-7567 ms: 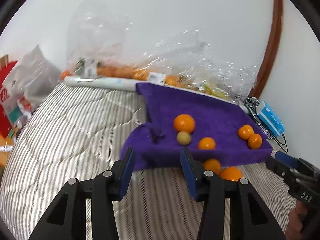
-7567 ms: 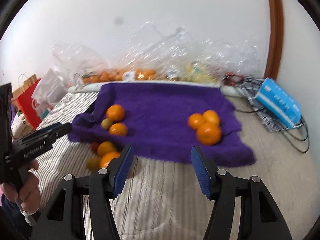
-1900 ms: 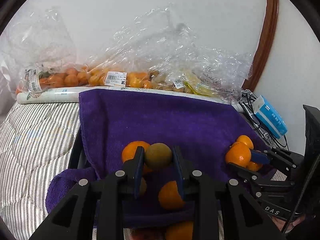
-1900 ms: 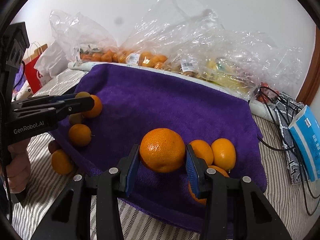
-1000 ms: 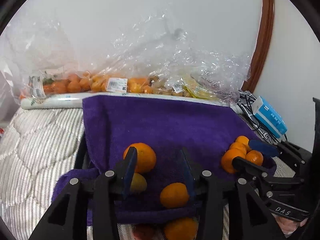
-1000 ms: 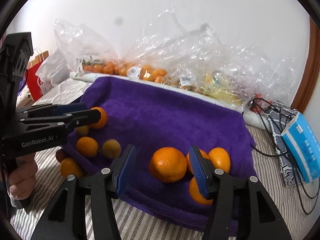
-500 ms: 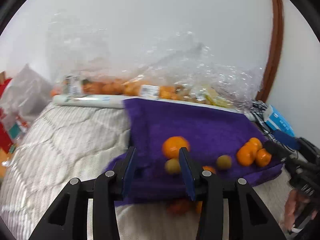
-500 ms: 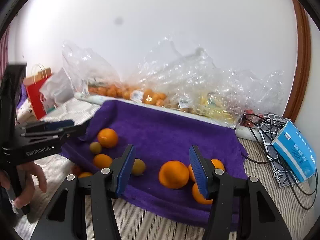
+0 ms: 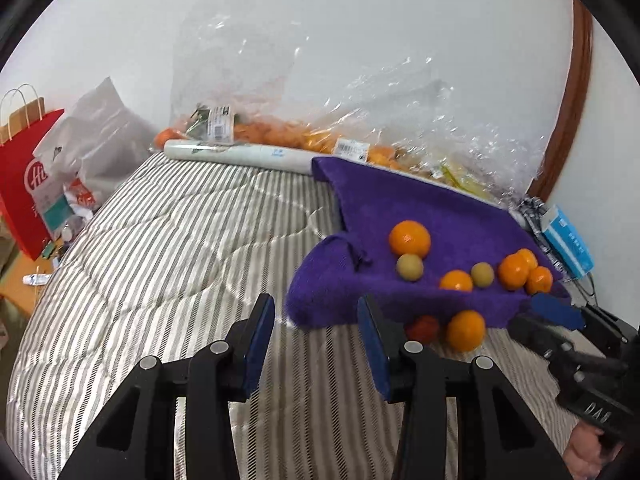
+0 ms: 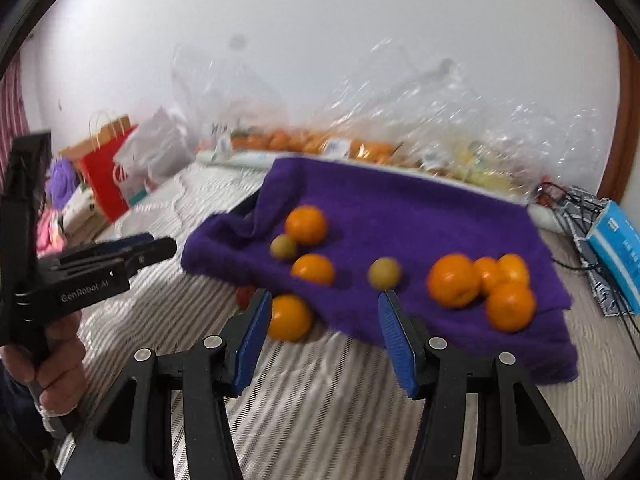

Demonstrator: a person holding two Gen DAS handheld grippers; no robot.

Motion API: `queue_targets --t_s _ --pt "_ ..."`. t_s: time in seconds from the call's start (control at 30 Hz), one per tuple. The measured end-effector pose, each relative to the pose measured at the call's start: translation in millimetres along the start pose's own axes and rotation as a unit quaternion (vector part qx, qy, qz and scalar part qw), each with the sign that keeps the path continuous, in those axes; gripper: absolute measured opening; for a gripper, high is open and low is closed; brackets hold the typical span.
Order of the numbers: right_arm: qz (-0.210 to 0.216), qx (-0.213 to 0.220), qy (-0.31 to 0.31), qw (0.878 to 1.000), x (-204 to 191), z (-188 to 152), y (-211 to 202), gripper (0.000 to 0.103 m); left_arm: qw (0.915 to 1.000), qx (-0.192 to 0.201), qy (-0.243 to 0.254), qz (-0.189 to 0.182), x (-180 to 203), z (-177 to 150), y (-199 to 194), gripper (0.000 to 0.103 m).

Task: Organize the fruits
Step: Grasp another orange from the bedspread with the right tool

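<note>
Striped bedding (image 9: pixel 168 248) covers the work surface, with a white wall behind and clear plastic bags (image 9: pixel 360 112) of fruit along the far edge. At far left stands a red paper bag (image 9: pixel 24 176). A purple towel (image 9: pixel 424 208) lies right of centre, its long axis running across toward the right.

Left gripper (image 9: pixel 316 332) is angled downward over bare bedding just short of the towel's near left corner; its jaws stand apart with nothing between them. In the right wrist view a hand (image 10: pixel 56 364) grips its handle at the left edge.

On the towel, left to right: a large orange (image 9: pixel 410 239), a greenish fruit (image 9: pixel 409 267) touching it, a small orange (image 9: pixel 456 281), a second greenish fruit (image 9: pixel 482 275), then a cluster of three oranges (image 9: pixel 524 270). A loose orange (image 9: pixel 465 330) and a red fruit (image 9: pixel 424 329) rest on the bedding against the towel's near edge.

Right gripper (image 10: pixel 324 328) also points downward, at the towel's near edge; its jaws have just narrowed slightly yet stand parted and empty. A blue box (image 10: pixel 618 248) lies far right.
</note>
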State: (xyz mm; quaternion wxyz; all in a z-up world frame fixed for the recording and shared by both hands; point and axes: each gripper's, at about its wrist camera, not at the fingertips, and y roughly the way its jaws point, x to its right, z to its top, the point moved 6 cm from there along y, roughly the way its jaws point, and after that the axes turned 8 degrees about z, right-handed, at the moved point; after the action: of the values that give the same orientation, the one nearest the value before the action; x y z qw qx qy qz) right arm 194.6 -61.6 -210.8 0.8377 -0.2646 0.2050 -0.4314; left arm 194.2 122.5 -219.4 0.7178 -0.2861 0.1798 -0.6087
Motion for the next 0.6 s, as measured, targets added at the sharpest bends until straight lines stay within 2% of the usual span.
queue_targets --t_s 0.23,0.3,0.4,0.47,0.57,0.6 --pt "0.003 -0.025 0.016 1.000 -4 -6 25 0.051 0.9996 -0.021 -0.016 0.005 -6 2 3 0.041" --pt "0.001 -0.037 0.018 0.999 -3 -7 33 0.051 0.9995 -0.005 -0.025 -0.016 -7 7 -5 0.043" --pt "0.013 -0.052 0.033 0.998 -1 -8 45 0.051 0.9995 -0.007 -0.027 -0.012 -9 4 -6 0.046" --pt "0.025 -0.071 0.044 0.996 -1 -11 53 0.046 0.9992 -0.003 -0.032 -0.026 -8 4 -8 0.046" --pt "0.032 -0.071 0.047 0.996 -2 -10 54 0.036 0.9991 0.002 -0.032 -0.028 -8 5 -11 0.046" --pt "0.032 -0.069 0.047 0.996 -2 -10 53 0.035 0.9991 0.003 -0.032 -0.029 -7 6 -11 0.046"
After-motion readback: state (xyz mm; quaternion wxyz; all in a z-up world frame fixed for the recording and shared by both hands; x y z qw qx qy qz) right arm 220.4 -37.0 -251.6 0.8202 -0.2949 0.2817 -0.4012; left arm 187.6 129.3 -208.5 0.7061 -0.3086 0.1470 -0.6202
